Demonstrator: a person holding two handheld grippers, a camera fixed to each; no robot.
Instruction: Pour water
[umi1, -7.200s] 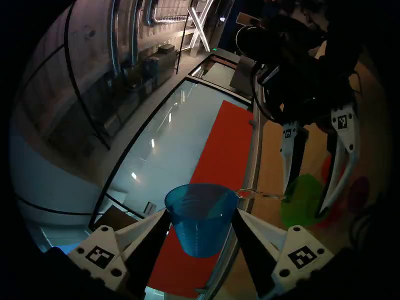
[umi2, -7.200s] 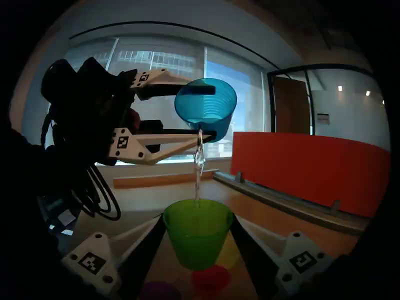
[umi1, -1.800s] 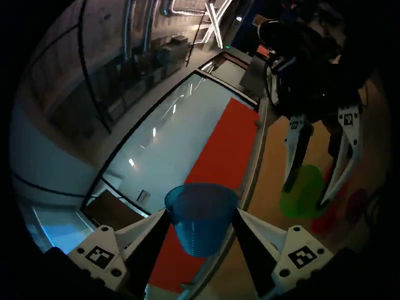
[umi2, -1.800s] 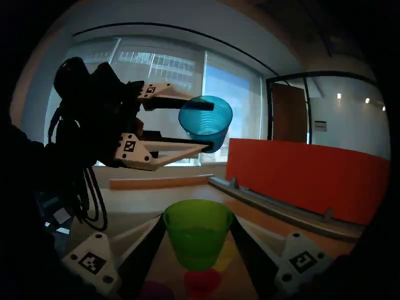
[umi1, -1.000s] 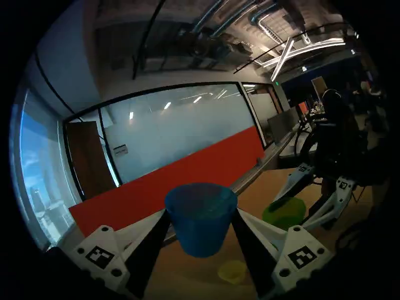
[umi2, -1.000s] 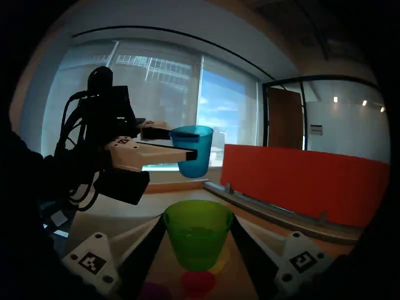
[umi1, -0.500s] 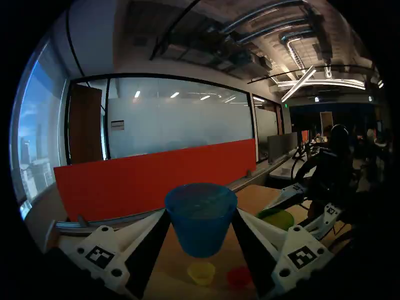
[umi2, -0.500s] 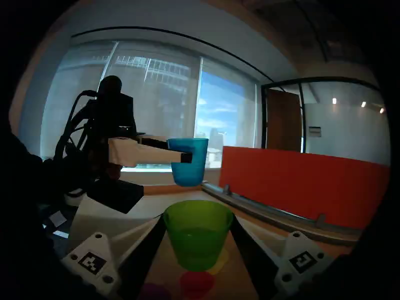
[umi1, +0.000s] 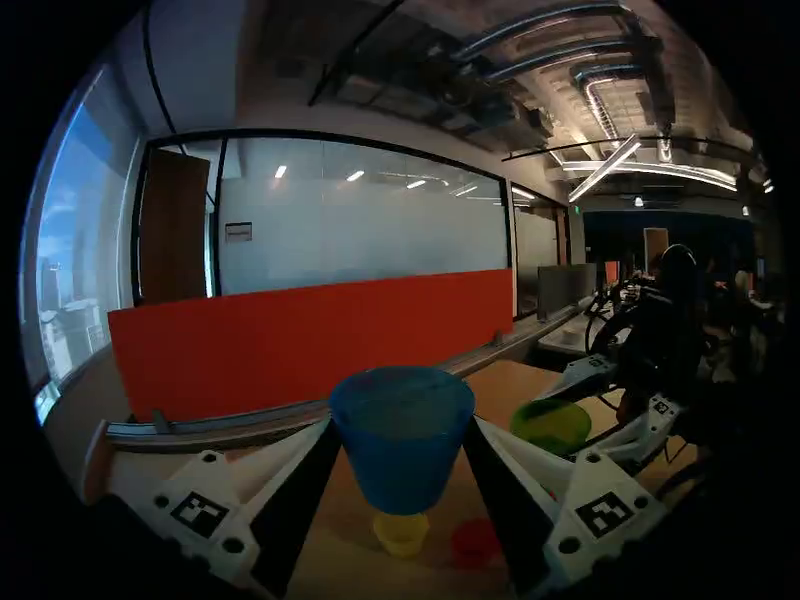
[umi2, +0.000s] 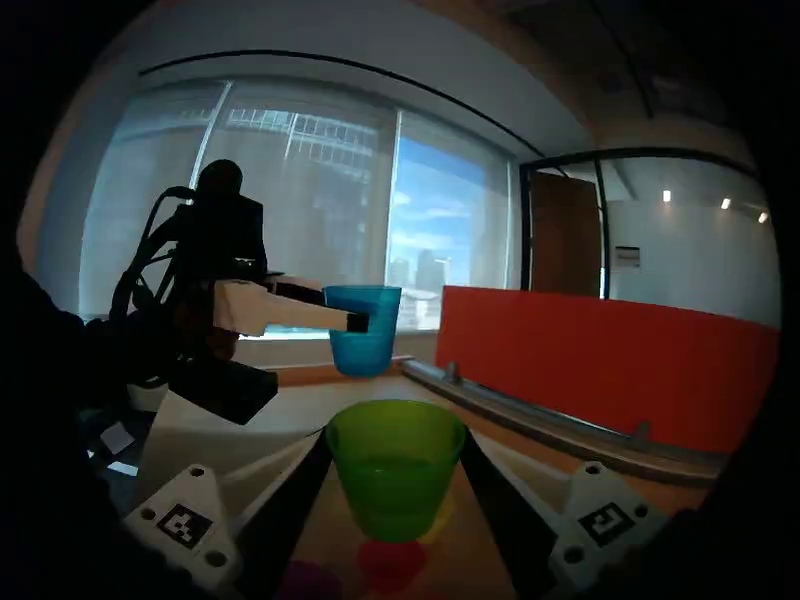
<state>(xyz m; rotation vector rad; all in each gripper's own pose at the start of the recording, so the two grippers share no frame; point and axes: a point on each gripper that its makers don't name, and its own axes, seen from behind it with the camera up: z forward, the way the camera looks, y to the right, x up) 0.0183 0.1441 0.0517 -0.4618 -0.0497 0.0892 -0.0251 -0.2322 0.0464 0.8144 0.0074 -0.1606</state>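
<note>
Two cups are held upright above the table (umi2: 500, 420). The left gripper (umi1: 402, 430) has its fingers clamped on the blue cup (umi1: 402, 450), kept level so nothing drips. The right gripper (umi2: 396, 440) has its fingers clenched on the green cup (umi2: 396, 432), with water (umi2: 396, 492) in its lower half; pour likely finished.

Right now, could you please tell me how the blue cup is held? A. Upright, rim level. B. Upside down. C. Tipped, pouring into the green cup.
A: the blue cup stands upright in the left gripper, rim on top, and no stream runs to the green cup.
</note>
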